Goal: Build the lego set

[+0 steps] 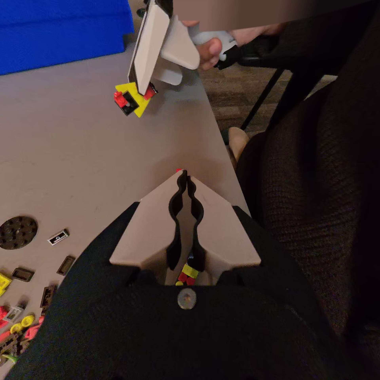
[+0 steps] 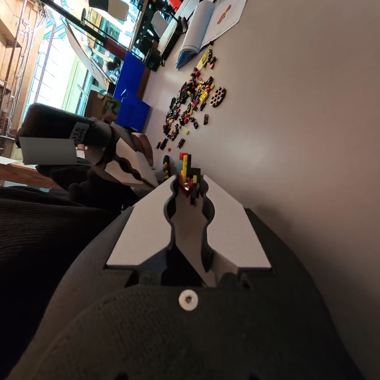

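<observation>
Left wrist view: left claw point(image 1: 186, 174) nearly closed, pinching a small red piece point(image 1: 178, 170) at its tips. Right claw point(image 2: 188, 178) clamped on the yellow-red-black lego assembly point(image 2: 188, 172), which sticks out past its tips; loose brick pile point(image 2: 191, 98) lies well ahead.

Both wrist views close; share table point(image 1: 61, 154).

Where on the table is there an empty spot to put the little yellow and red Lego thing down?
Bare table lies between the yellow-red-black Lego assembly in the right gripper and the round black plate. The left gripper pinches a tiny red piece near the table's edge. It is crowded in the loose brick pile.
</observation>
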{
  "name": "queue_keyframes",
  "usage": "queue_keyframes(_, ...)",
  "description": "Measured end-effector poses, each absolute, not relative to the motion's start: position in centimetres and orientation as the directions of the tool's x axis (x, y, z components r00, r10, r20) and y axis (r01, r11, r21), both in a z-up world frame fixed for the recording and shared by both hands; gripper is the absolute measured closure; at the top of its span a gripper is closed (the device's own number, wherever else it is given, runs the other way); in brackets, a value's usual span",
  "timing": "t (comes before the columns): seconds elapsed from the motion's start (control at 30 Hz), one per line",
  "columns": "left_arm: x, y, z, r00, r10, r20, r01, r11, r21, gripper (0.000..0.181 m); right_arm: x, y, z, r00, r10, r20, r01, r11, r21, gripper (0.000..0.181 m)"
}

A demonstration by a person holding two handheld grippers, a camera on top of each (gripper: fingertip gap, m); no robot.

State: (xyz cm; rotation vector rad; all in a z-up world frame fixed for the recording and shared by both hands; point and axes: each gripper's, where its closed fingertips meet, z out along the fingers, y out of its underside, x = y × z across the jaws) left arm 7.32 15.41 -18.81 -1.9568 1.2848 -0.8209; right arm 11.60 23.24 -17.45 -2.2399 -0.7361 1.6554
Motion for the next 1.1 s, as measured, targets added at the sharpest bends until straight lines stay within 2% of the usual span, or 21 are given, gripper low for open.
queue_keyframes(0.3, 8.8, 15.5, -20.2, 0.391, -0.905, 0.170, -0.599, -0.390, -0.699, 0.178, 11.2, 22.7, -17.9, 0.216, 0.540, -0.814, 0.267, -0.834, -0.483, 0.163)
queue_keyframes(0.4, 9.5, 15.2, -20.7, 0.368, -0.918, 0.146, -0.642, -0.364, -0.675, 0.175, 11.1, 22.4, -18.0, 0.205, 0.532, -0.822, 0.274, -0.837, -0.473, 0.163)
queue_keyframes(0.53, 9.1, 16.3, -22.1, 0.427, -0.899, 0.103, -0.699, -0.400, -0.593, 0.177, 11.0, 22.2, -18.1, 0.203, 0.533, -0.822, 0.285, -0.835, -0.471, 0.163)
queue_keyframes(0.7, 10.5, 16.3, -22.0, 0.533, -0.810, 0.243, -0.609, -0.567, -0.554, 0.171, 11.2, 22.5, -18.0, 0.212, 0.541, -0.814, 0.278, -0.832, -0.480, 0.163)
queue_keyframes(0.83, 10.0, 16.7, -22.4, 0.647, -0.735, 0.204, -0.565, -0.642, -0.518, 0.167, 11.2, 22.5, -17.9, 0.209, 0.542, -0.814, 0.278, -0.831, -0.482, 0.163)
queue_keyframes(1.0, 10.2, 16.3, -22.1, 0.768, -0.594, 0.240, -0.396, -0.735, -0.550, 0.161, 11.3, 22.5, -17.9, 0.216, 0.553, -0.805, 0.279, -0.825, -0.492, 0.163)
queue_keyframes(1.1, 10.0, 16.4, -22.3, 0.825, -0.529, 0.197, -0.331, -0.737, -0.589, 0.162, 11.2, 22.4, -17.9, 0.214, 0.557, -0.802, 0.287, -0.821, -0.493, 0.163)
